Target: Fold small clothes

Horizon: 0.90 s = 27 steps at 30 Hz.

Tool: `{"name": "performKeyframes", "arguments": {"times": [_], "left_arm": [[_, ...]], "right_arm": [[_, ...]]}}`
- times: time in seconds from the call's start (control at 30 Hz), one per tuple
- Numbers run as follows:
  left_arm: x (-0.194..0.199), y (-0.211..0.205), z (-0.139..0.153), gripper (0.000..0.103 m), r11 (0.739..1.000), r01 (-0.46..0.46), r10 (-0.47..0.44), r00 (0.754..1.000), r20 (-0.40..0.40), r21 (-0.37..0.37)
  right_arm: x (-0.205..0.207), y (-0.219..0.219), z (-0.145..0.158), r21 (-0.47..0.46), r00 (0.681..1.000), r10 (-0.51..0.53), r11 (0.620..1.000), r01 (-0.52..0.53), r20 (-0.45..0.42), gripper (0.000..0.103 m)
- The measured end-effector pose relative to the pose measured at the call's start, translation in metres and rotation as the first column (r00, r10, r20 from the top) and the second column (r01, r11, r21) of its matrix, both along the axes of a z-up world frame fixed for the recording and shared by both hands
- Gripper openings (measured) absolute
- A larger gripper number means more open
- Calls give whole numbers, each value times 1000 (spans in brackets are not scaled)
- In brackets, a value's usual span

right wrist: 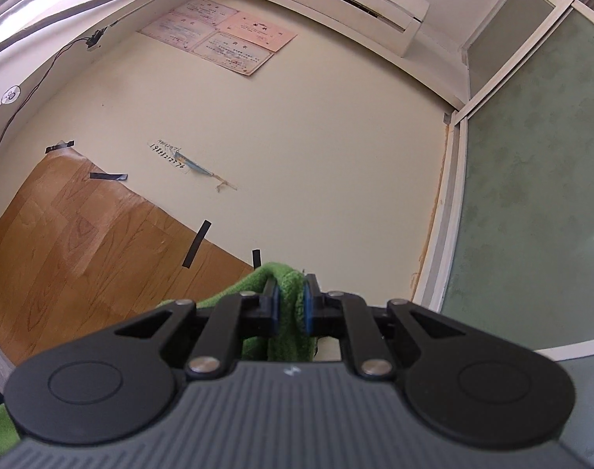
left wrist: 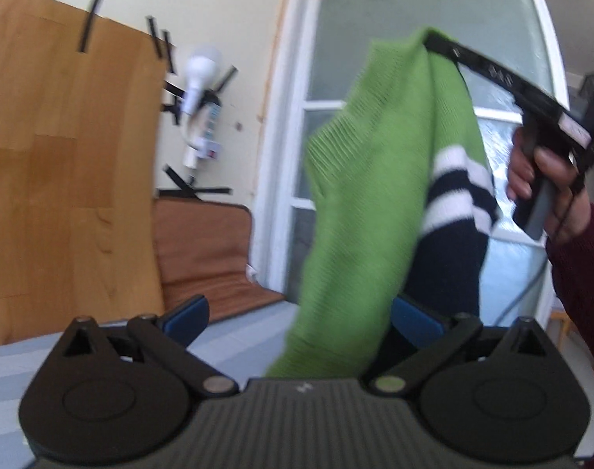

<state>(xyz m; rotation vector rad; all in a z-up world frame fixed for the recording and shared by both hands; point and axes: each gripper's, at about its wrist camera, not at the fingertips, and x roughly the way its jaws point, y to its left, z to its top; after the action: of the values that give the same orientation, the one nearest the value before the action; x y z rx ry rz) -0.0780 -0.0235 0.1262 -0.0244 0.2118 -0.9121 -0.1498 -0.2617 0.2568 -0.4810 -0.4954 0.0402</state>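
So we've got the right gripper [right wrist: 291,305] pinched tight on the top edge of the little green sweater [left wrist: 359,195], holding it up in the air in front of the frosted glass door [left wrist: 375,39]. The sweater hangs down with its navy and white striped sleeve [left wrist: 457,195] on the right. Our left gripper [left wrist: 297,320] sits low with its jaws spread wide apart, the bottom of the green knit dangling loose between the blue pads [left wrist: 187,318], not pinched.

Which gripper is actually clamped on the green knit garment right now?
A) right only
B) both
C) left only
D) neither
A: the right gripper pinches a bunched fold of the green garment between its blue pads, while the left gripper stands wide open with the cloth hanging loose between its fingers.
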Motion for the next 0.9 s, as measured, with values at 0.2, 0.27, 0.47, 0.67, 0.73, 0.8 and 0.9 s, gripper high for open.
{"name": "performKeyframes", "arguments": {"times": [0.2, 0.27, 0.47, 0.67, 0.73, 0.8, 0.9], "left_arm": [[4, -27, -17, 6, 988, -70, 72, 997, -9, 135], [-3, -7, 3, 6, 983, -161, 158, 987, 42, 85], [-49, 61, 96, 6, 873, -475, 487, 855, 180, -110], [-133, 86, 181, 6, 753, -578, 658, 667, 351, -314], [-159, 86, 199, 6, 724, -578, 690, 609, 392, -377], [-183, 83, 212, 6, 696, -573, 718, 544, 435, -433], [-201, 77, 224, 6, 682, -560, 731, 489, 476, -471]], "right_arm": [[-17, 13, 2, 21, 999, -17, 1000, 16, 48, 15], [-22, 13, 5, 32, 997, -18, 999, 16, 75, 15], [-44, 12, 22, 79, 985, 45, 995, -58, 166, 15], [-68, 23, 48, 94, 958, 106, 986, -135, 265, 15], [-79, 26, 57, 110, 946, 129, 980, -168, 298, 15], [-86, 27, 66, 120, 935, 154, 972, -201, 319, 15], [-91, 28, 71, 122, 923, 165, 968, -219, 347, 15]]}}
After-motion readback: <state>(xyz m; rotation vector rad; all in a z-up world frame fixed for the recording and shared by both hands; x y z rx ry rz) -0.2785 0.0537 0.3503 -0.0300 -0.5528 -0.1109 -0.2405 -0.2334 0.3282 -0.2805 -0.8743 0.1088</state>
